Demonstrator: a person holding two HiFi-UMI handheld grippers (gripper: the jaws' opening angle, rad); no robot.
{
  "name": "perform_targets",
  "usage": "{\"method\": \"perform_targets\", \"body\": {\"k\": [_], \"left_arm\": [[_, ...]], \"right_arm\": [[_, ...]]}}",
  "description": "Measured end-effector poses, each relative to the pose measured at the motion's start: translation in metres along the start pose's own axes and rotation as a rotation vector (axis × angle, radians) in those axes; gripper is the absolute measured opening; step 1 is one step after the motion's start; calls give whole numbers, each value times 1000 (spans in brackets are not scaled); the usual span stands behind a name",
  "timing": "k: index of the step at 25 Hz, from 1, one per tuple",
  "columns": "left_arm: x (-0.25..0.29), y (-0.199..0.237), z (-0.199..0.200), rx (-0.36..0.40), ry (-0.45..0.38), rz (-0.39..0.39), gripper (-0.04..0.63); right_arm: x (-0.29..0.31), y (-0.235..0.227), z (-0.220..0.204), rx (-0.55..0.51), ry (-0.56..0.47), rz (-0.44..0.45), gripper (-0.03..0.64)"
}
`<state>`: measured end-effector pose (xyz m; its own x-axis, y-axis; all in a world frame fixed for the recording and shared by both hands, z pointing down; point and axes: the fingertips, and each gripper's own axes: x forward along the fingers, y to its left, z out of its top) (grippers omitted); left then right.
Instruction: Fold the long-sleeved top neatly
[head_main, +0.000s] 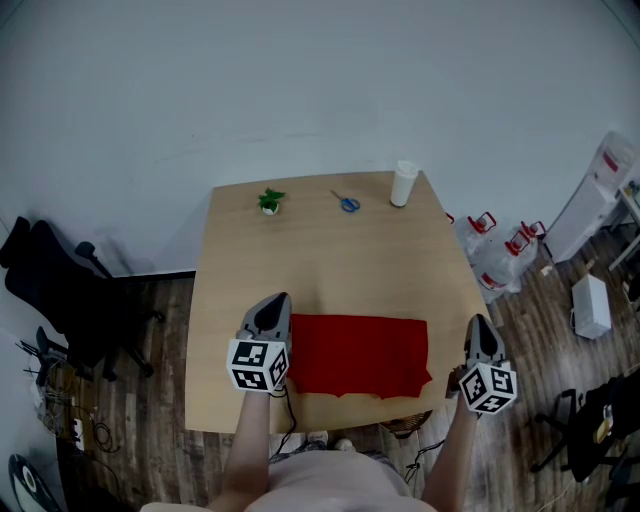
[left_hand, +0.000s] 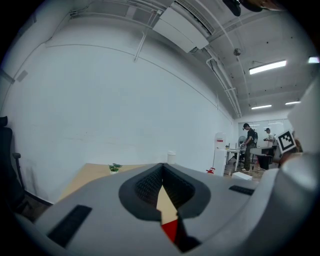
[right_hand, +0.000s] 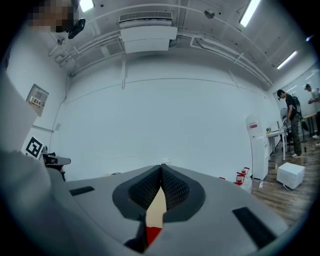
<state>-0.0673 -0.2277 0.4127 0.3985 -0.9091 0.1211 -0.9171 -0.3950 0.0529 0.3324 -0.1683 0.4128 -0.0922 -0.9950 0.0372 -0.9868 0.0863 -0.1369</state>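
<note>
**Hovering with both grippers shut at the ends of the folded red top**

The red top (head_main: 360, 355) lies flat on the desk (head_main: 330, 250) as a tidy rectangle. Its long side runs along the desk's front edge, and its lower hem sits close to that edge, roughly midway between the front corners.

The left gripper (head_main: 278, 300) is at the top's left end, and its body covers the cloth's left edge in the head view. In the left gripper view its jaws are pressed together at the tips with nothing caught between the pads. A sliver of red cloth (left_hand: 170, 230) and bare desk show through the gap nearer the jaws' base.

The right gripper (head_main: 482, 322) hangs over the desk's right edge near the front right corner. It is close to the top's right end, but a strip of bare desk lies between them. Its jaws are also closed tip to tip and hold nothing, and a little red (right_hand: 152, 234) is visible low between them.

Along the desk's far edge stand a small green plant (head_main: 270, 200), blue-handled scissors (head_main: 347, 202) and a white roll (head_main: 403, 184), all well apart from the top.
</note>
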Motion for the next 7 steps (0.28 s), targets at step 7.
{"method": "perform_targets", "body": {"k": [7], "left_arm": [[1, 1, -1, -2, 2, 3, 3]], "right_arm": [[0, 0, 0, -5, 6, 3, 8]]}}
